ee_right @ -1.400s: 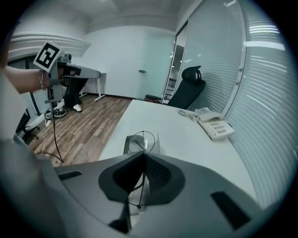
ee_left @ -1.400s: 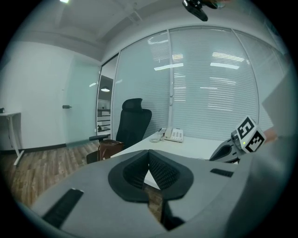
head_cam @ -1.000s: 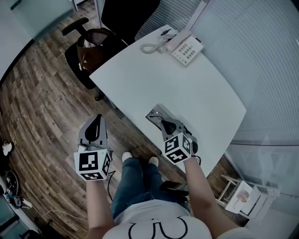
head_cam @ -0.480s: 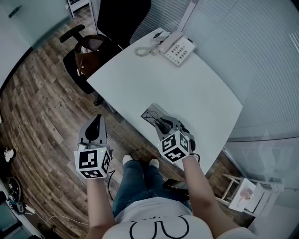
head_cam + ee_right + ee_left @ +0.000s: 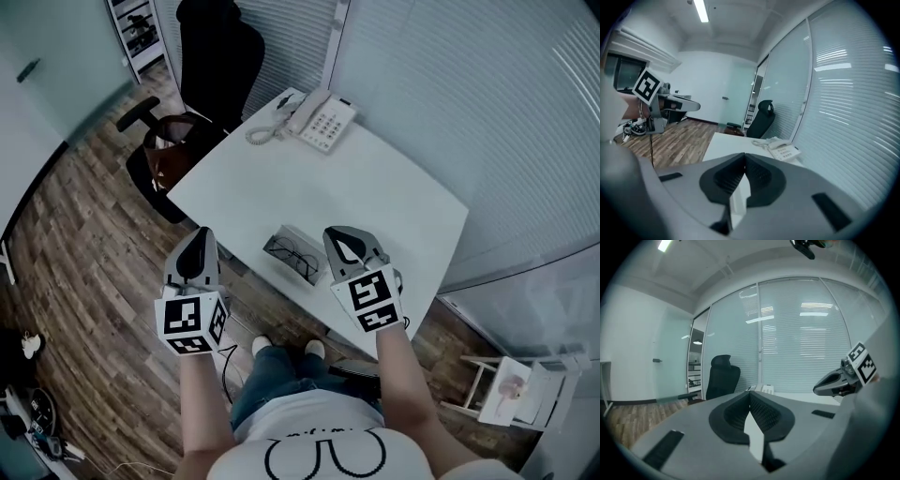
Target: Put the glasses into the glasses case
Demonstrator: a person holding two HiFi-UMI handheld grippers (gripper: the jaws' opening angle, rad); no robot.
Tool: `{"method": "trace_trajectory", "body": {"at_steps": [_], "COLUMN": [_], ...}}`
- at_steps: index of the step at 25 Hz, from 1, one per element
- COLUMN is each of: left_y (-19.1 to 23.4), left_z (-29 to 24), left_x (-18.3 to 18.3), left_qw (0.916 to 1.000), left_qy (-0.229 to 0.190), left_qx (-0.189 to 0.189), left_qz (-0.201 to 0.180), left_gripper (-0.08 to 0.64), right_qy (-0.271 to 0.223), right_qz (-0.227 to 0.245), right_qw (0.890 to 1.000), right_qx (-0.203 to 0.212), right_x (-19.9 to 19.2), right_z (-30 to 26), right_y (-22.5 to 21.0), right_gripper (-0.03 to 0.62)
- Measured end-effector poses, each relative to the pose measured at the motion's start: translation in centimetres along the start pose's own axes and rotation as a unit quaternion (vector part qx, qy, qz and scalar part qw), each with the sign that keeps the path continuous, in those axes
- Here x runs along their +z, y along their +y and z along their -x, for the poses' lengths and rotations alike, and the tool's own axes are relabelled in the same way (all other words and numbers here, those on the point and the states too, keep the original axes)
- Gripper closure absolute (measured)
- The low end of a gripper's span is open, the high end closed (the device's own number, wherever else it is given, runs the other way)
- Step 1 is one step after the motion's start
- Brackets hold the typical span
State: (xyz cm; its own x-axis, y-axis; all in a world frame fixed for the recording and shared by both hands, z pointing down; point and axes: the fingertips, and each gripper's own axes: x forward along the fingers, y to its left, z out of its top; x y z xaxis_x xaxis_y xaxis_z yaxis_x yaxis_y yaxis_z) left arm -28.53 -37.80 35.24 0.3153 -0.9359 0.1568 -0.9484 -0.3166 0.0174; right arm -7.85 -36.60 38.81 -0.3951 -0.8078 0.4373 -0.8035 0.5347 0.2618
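at the far left runs the brown wood-plank floor [image 5: 84, 234], and on it stands a black armchair [image 5: 150, 169] carrying a brown leather bag [image 5: 173, 155]. the left hand-held gripper [image 5: 197, 242] hangs over the floor just off the white counter [image 5: 375, 187]; its jaws are clenched together with nothing between them. behind it, by the blinds, stands a tall black office chair [image 5: 220, 56]. near the counter's front edge, between the two grippers, lies the open light grey rectangular glasses case [image 5: 305, 234], and the dark thin-rimmed glasses [image 5: 291, 258] lie inside it. at the counter's far end sits a white desk telephone with a coiled cord [image 5: 321, 120]. the right hand-held gripper [image 5: 347, 242] is above the counter just to the right of the case, apart from it, its jaws clenched and empty. right of it are pale window blinds [image 5: 487, 112].
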Motion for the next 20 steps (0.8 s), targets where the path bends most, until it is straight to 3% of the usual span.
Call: {"method": "trace_trajectory", "body": {"at_steps": [7,13,20], "left_y": [-5.2,-8.4,-11.3], "left_z": [1.0,3.5,6.7], "left_x": [4.2,7.1,9.0], "left_qw": [0.9985,0.9951,0.9903], "left_qy": [-0.040,-0.079,-0.109], "left_qx": [-0.006,0.017,0.041], "left_qz": [-0.038,-0.058,-0.077], "left_gripper": [0.545,0.545,0.545], "right_qy": [-0.082,-0.149,-0.192], "right_qz": [-0.030,-0.061,-0.062], "right_qw": [0.996,0.987,0.979], "right_qx": [-0.001,-0.003,-0.003], "right_x": [2.9,4.1,5.1], "right_z": [5.8,10.3,14.5], "right_y": [-2.8,-5.0,-6.5], "right_gripper": [0.581,0.581,0.582]}}
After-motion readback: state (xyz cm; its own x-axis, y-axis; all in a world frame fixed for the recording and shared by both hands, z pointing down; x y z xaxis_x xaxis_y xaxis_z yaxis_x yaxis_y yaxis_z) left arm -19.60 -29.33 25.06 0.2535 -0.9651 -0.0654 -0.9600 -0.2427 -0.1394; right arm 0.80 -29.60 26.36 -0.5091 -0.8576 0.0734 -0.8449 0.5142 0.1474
